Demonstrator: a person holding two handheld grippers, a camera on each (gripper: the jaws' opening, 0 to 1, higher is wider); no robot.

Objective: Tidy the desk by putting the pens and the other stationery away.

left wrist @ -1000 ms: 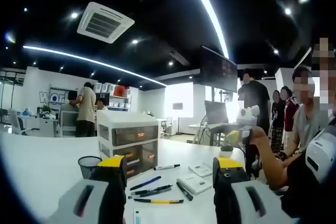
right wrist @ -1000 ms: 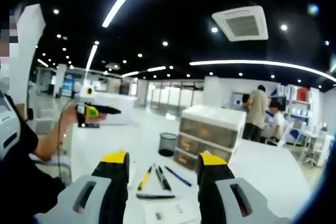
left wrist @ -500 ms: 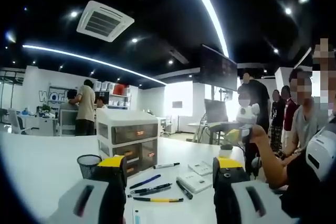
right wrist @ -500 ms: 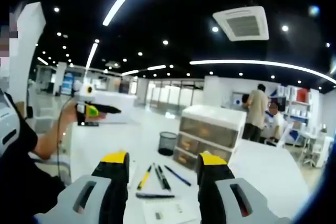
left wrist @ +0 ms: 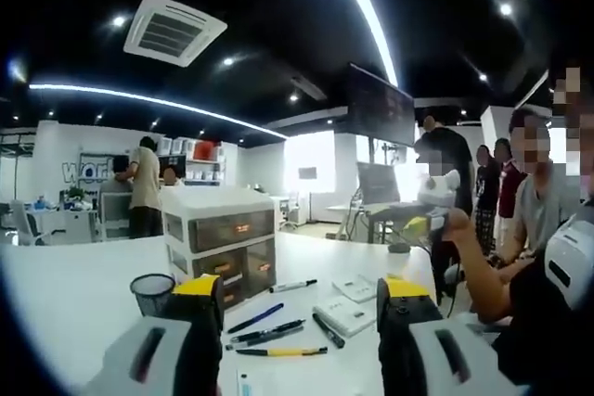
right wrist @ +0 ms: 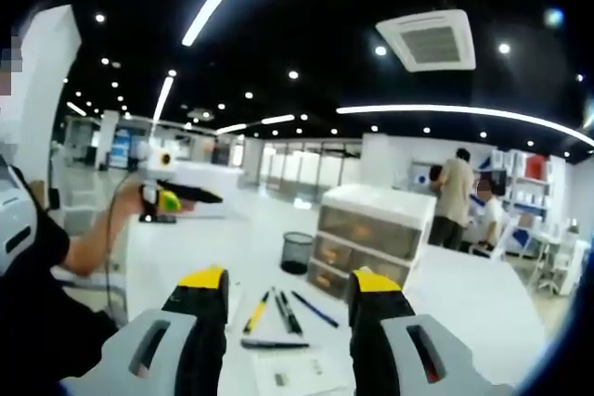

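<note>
Both yellow-tipped grippers, left (left wrist: 302,289) and right (right wrist: 290,282), hover with jaws apart and empty above the white desk (left wrist: 83,271), where loose pens (right wrist: 283,314) lie near a black mesh cup (right wrist: 297,253) and translucent drawer unit (right wrist: 373,232).

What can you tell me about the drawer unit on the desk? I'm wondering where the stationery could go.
The drawer unit is a small white plastic-looking chest with a flat top and translucent, smoky drawer fronts, stacked and all shut. It stands upright on the white desk, beside the black mesh pen cup, just behind the loose pens. Nothing rests on top.
</note>
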